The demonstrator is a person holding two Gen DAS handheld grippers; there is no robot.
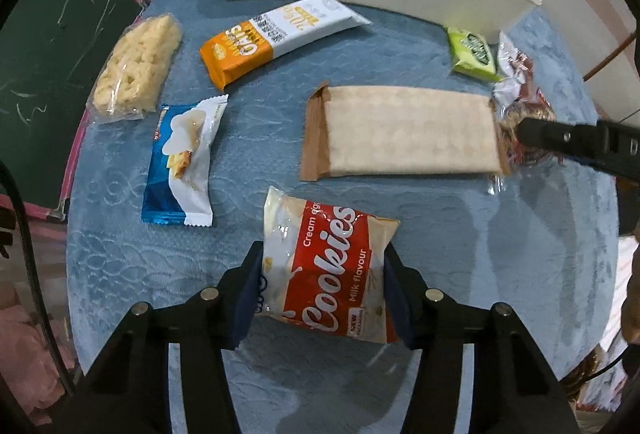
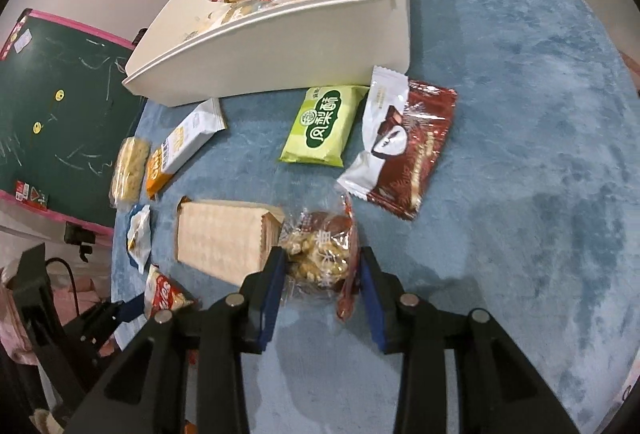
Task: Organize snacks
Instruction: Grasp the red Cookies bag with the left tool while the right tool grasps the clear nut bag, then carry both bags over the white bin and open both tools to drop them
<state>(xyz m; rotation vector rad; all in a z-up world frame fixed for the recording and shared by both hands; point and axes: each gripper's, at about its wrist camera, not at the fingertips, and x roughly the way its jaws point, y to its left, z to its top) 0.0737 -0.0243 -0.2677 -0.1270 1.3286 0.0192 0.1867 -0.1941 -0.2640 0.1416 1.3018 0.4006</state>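
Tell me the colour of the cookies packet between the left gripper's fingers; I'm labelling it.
Red and white cookies packet, clearest in the left wrist view.

Eight snack packets lie loose on the blue table (image 2: 520, 114): one cookie bag (image 1: 326, 266), one beige cracker pack (image 1: 404, 130), one orange oat bar (image 1: 276, 34), one rice crisp bar (image 1: 134, 68), one blue-and-white wafer (image 1: 182, 166), one green packet (image 2: 324, 124), one brown-and-white packet (image 2: 404, 150), one clear nut bag (image 2: 320, 250). One white bin (image 2: 280, 54) (upper middle of the frame) holds several more, too jumbled to count.

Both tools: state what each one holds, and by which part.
Left tool grips the red-and-white Cookies packet by its long side edges. Right tool straddles the clear nut-snack bag; contact cannot be told.
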